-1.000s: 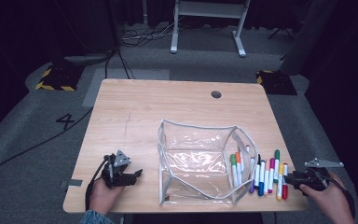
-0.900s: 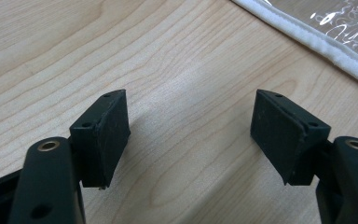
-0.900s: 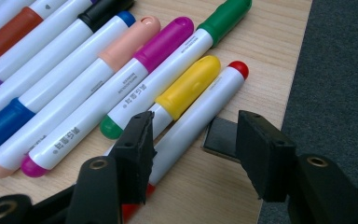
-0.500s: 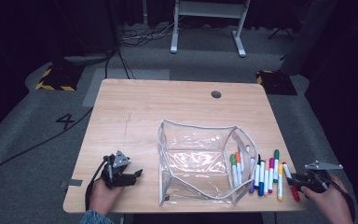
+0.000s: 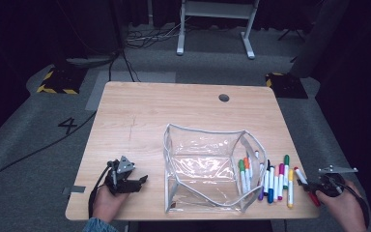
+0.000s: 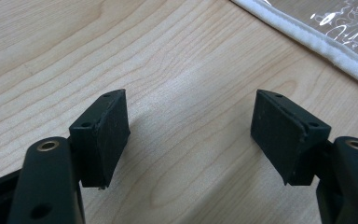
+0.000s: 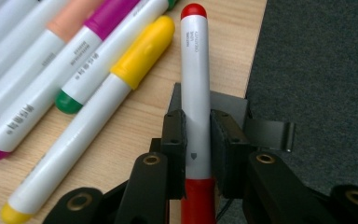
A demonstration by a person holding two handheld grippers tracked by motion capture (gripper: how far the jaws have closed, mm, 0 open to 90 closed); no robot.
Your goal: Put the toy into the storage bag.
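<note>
A row of several coloured markers (image 5: pixel 270 179) lies on the wooden table (image 5: pixel 149 116), to the right of a clear zip pouch (image 5: pixel 207 169) that stands open. At the table's right front corner my right gripper (image 5: pixel 315 187) (image 7: pixel 196 116) has just been closing, and its pads now press on the white barrel of the red marker (image 5: pixel 305 183) (image 7: pixel 195 70) lying at the row's outer end. The left gripper (image 5: pixel 140 181) (image 6: pixel 191 126) rests low over bare wood left of the pouch. Its jaws stand apart with nothing between them.
The pouch's white zip edge (image 6: pixel 317 37) lies just ahead of the left gripper. A yellow marker (image 7: pixel 121 79) lies beside the red one. The table's right edge and grey carpet (image 7: pixel 317 60) run close by. A cable hole (image 5: pixel 224 97) sits at the back.
The right gripper's jaws have come together around the red marker at the row's right end. The left hand and the pouch have stayed where they were.
</note>
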